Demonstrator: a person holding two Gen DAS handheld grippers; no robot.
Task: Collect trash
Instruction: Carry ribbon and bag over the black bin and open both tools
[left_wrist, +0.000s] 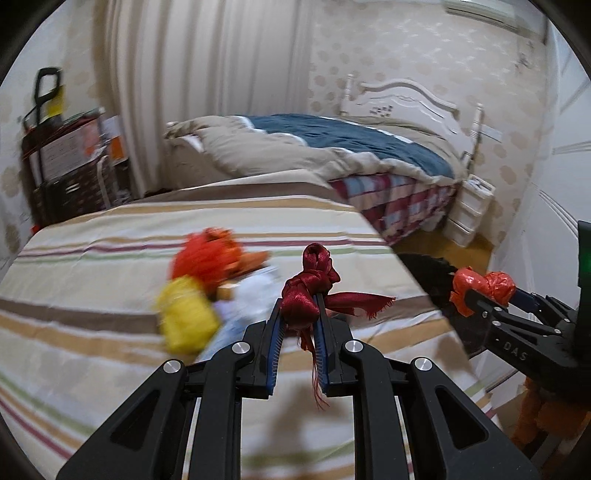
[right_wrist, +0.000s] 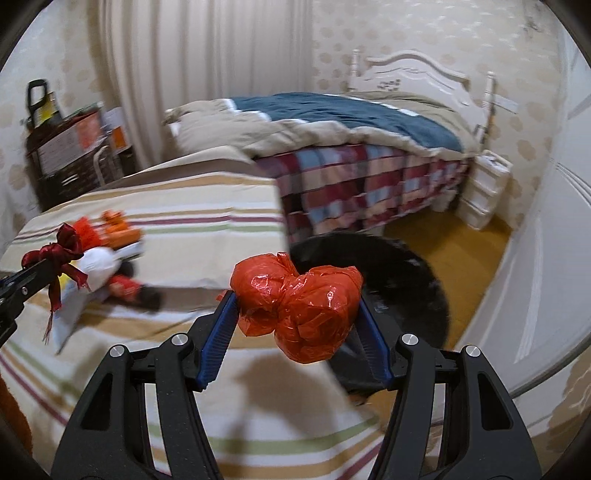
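Note:
My left gripper (left_wrist: 300, 308) is shut on a knotted dark red ribbon (left_wrist: 310, 286), held above the striped cloth (left_wrist: 110, 236); it also shows at the left edge of the right wrist view as the ribbon (right_wrist: 68, 242). My right gripper (right_wrist: 297, 301) is shut on a crumpled orange-red plastic bag (right_wrist: 299, 314), seen from the left wrist as the bag (left_wrist: 496, 286) at the right. A black trash bin (right_wrist: 388, 266) stands on the floor just beyond the cloth's right edge, under and past the bag. More trash (left_wrist: 199, 288) lies blurred on the cloth: orange, yellow and white pieces.
A bed (left_wrist: 332, 147) with a blue and beige quilt and checked sheet stands behind. A white drawer unit (right_wrist: 484, 192) sits beside it. A dark cart (left_wrist: 62, 158) with boxes is at the far left. Wooden floor (right_wrist: 472, 251) shows on the right.

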